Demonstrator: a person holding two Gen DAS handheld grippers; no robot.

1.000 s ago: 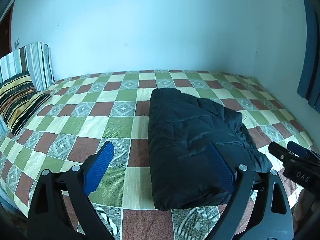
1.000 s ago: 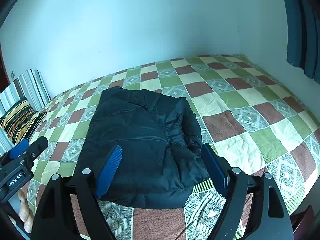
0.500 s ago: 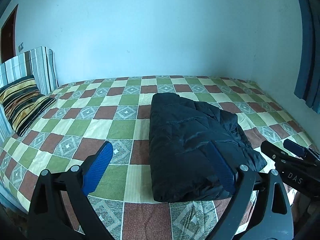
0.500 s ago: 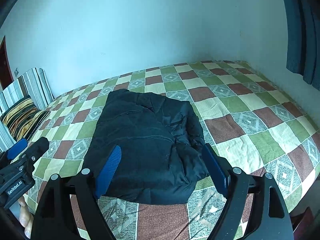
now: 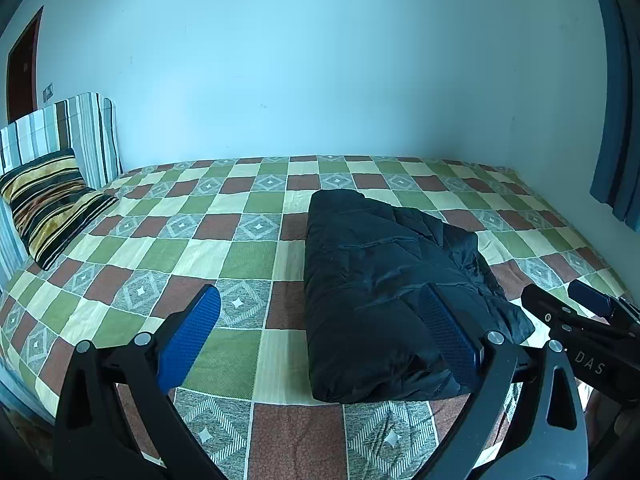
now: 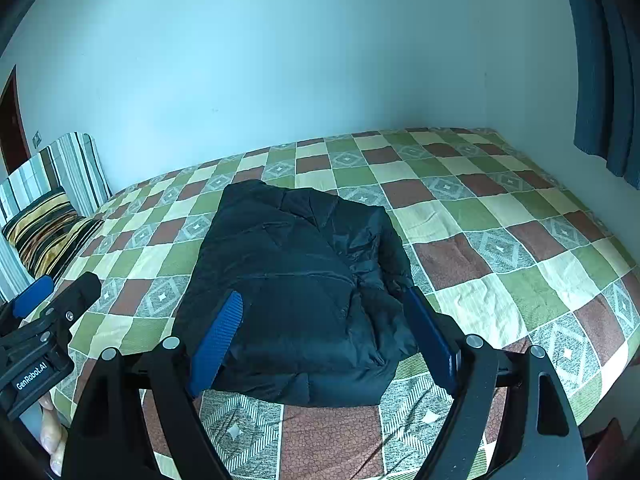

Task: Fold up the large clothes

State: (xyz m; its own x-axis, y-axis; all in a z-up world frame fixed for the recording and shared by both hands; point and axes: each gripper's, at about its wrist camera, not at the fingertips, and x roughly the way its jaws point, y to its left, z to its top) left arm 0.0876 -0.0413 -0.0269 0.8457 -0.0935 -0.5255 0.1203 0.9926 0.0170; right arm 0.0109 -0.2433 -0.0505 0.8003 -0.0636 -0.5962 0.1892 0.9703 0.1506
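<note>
While you hold both grippers above the near edge of the bed [image 5: 248, 248], take that bed as your reference: it fills most of each view, covered by a checked spread of green, brown, cream and grey squares, with a pale wall [image 5: 320, 60] behind its far side. At the bed's right side, dark blue curtains [image 6: 600, 80] hang along the wall. At the bed's left end, a striped headboard cushion [image 5: 80, 132] stands upright, and a pillow [image 5: 48, 208] with yellow and black stripes leans against it. On the bed, right of its centre in the left wrist view, the black padded jacket [image 5: 380, 280] lies folded into a compact bundle, its nearest fold close to the bed's near edge. Your left gripper [image 5: 320, 332] hangs over the bed's near edge; its jaws have just been opening and now stand spread wide, with nothing pressed between the blue pads, the right pad overlapping the jacket in the view only. Your right gripper [image 6: 328, 332] hangs over the same edge, directly before the jacket, jaws released and clear of the fabric. Each gripper shows at the edge of the other's view.
</note>
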